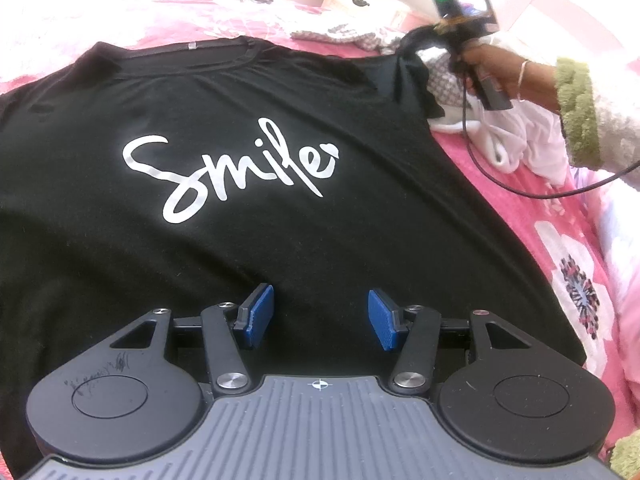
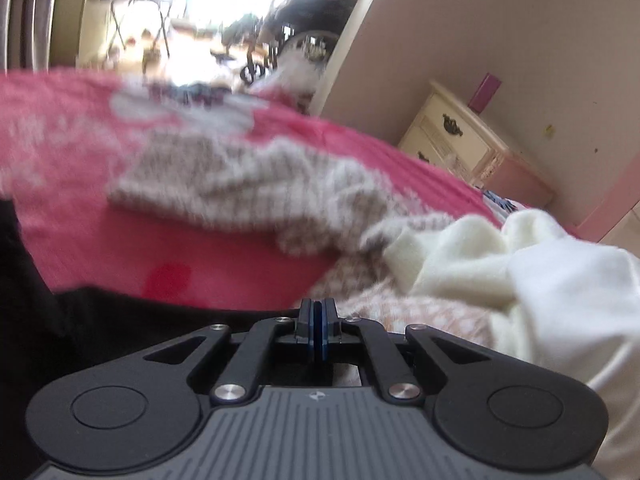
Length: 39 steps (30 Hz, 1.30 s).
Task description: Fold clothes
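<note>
The limp, light black tee (image 1: 240, 184) lies flat; left gripper (image 1: 320, 316) gapes wide above its hem, while the right gripper (image 2: 319, 330) pinches its sleeve (image 1: 416, 80), a sound hold.

Black T-shirt (image 1: 240, 208) with white "Smile" script, spread flat face-up on pink bedspread, right sleeve lifted

A pink floral bedspread (image 2: 224, 256) covers the bed. Past its far edge a cream nightstand (image 2: 452, 140) with dark handles stands against a beige wall (image 2: 480, 28). Bright daylight floods a window (image 2: 200, 4), washing out the cluttered furniture there.
</note>
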Available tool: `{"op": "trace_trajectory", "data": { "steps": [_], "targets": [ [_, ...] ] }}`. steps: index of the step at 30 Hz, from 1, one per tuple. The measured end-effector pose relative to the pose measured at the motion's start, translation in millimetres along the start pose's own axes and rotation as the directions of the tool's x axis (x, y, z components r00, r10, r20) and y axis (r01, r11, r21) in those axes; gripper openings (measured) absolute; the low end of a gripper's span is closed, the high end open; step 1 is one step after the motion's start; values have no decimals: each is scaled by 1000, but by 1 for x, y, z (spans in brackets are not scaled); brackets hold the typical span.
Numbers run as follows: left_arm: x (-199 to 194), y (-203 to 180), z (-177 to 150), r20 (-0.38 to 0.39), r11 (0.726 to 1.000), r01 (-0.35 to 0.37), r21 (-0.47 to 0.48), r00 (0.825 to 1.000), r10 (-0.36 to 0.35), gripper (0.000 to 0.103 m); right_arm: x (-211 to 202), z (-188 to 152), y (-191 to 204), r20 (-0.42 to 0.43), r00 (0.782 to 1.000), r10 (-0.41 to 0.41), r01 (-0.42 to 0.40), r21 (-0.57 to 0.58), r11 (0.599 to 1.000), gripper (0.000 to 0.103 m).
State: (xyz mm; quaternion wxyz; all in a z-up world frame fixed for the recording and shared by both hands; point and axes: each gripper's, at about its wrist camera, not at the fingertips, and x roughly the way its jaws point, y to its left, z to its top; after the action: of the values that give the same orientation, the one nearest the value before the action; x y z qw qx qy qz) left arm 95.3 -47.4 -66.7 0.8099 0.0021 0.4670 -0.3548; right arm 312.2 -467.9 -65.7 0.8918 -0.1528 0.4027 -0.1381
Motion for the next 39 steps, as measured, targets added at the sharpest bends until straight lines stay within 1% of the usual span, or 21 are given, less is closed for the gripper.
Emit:
{"op": "trace_trajectory", "data": {
  "steps": [2, 3, 5, 6, 8, 10, 13, 17, 21, 25, 26, 28, 30, 32, 33, 36, 39],
  "targets": [
    [0, -1, 0, -1, 1000, -3, 4, 1000, 3, 52, 4, -2, 4, -5, 1000, -19, 19, -14, 1000, 12],
    [0, -1, 0, -1, 1000, -4, 6, 1000, 4, 52, 1, -2, 3, 7, 1000, -14, 14, 1, 1000, 15],
    [-1, -2, 0, 1, 1000, -5, 11, 1000, 5, 52, -11, -1, -8, 57, 998, 19, -23, 68, 997, 39],
    [-1, -2, -1, 2, 1000, -6, 14, 1000, 6, 52, -22, 0, -17, 93, 995, 34, -45, 115, 992, 40],
    [-1, -3, -1, 4, 1000, -7, 20, 1000, 7, 52, -44, 0, -36, 163, 985, 64, -98, 207, 973, 41],
    [-1, -3, -2, 7, 1000, -9, 29, 1000, 8, 52, -66, -7, -52, 188, 974, 124, -175, 285, 943, 40],
    [0, -4, -3, 10, 999, -10, 41, 1000, 10, 52, -68, -26, -54, 138, 977, 164, -203, 342, 918, 39],
    [0, -5, -3, 13, 999, -13, 52, 1000, 12, 52, -70, -51, -57, 75, 972, 222, -233, 419, 878, 38],
    [0, -6, -4, 15, 998, -17, 58, 1000, 16, 52, -72, -76, -60, 16, 959, 284, -254, 495, 831, 34],
    [1, -6, -4, 17, 998, -20, 54, 1000, 19, 52, -74, -101, -62, -37, 937, 348, -267, 569, 778, 33],
    [1, -6, -4, 18, 998, -20, 53, 1000, 19, 52, -73, -105, -63, -46, 932, 359, -266, 584, 766, 33],
    [0, -6, -4, 18, 998, -20, 52, 1000, 19, 52, -66, -102, -62, -53, 930, 364, -262, 599, 757, 33],
    [0, -7, -4, 19, 998, -22, 55, 1000, 21, 52, -58, -104, -60, -61, 930, 362, -254, 605, 755, 29],
    [0, -7, -4, 19, 998, -22, 55, 1000, 21, 52, -55, -106, -58, -54, 932, 358, -257, 596, 760, 13],
    [0, -7, -4, 20, 998, -22, 55, 1000, 21, 52, -57, -105, -56, -41, 935, 352, -264, 584, 767, 6],
    [-1, -6, -5, 21, 998, -19, 55, 1000, 18, 52, -80, -102, -54, 24, 949, 314, -281, 517, 809, 5],
    [-1, -5, -5, 21, 999, -14, 51, 1000, 13, 52, -100, -97, -53, 40, 969, 242, -235, 439, 867, 5]
  ]
}}
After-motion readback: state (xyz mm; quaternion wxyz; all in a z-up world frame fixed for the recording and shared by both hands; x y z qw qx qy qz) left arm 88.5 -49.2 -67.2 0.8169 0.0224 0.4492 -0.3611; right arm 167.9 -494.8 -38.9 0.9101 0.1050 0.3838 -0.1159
